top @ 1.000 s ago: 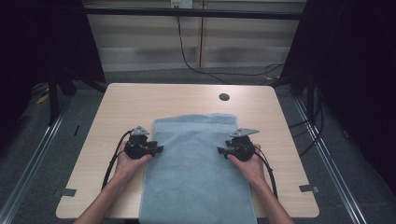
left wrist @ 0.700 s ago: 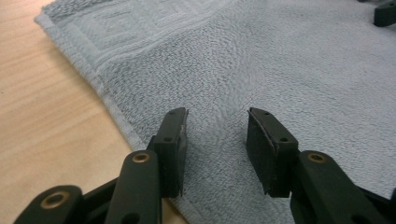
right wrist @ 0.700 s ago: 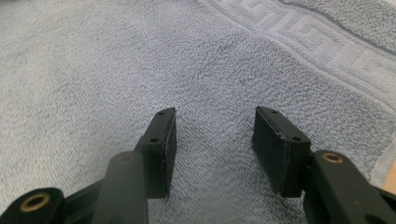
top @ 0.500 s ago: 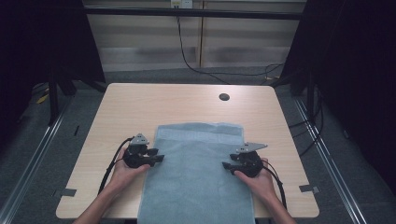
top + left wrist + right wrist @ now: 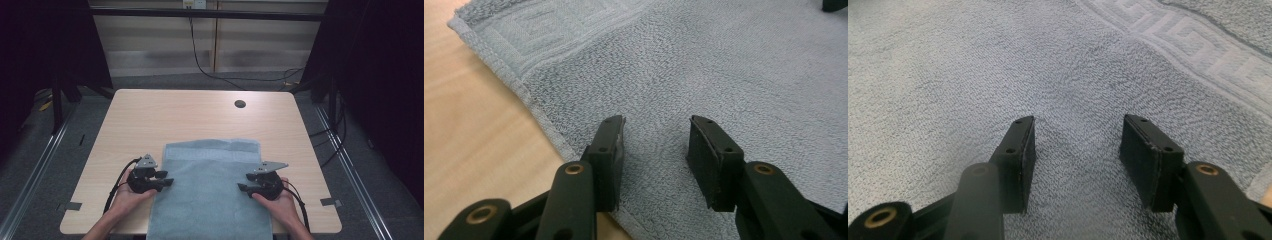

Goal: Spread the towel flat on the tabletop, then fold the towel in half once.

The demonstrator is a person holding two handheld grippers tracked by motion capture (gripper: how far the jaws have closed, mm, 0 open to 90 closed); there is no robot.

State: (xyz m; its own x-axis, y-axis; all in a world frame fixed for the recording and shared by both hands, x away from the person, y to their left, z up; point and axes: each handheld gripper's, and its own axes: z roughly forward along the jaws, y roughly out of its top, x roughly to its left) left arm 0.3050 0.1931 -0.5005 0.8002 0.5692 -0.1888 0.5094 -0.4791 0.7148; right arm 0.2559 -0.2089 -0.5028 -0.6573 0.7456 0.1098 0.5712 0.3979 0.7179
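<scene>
A pale blue-grey terry towel with a woven key-pattern band near its far edge is spread flat in the lower middle of the high view, its near end draped over the front edge of the light wooden worktop. The flat lie presumably suits a fold or a pull along the worktop.

The left claw is set at the towel's left edge, lower left of centre. In the left gripper view, its jaws are parted over the hem, with pile between them and nothing pinched. The right claw is mirrored at the right edge, jaws likewise apart over the cloth, gripping nothing. The symmetric placement is judged to keep both sides moving evenly.

A small dark round hole is seen in the worktop, upper right.
</scene>
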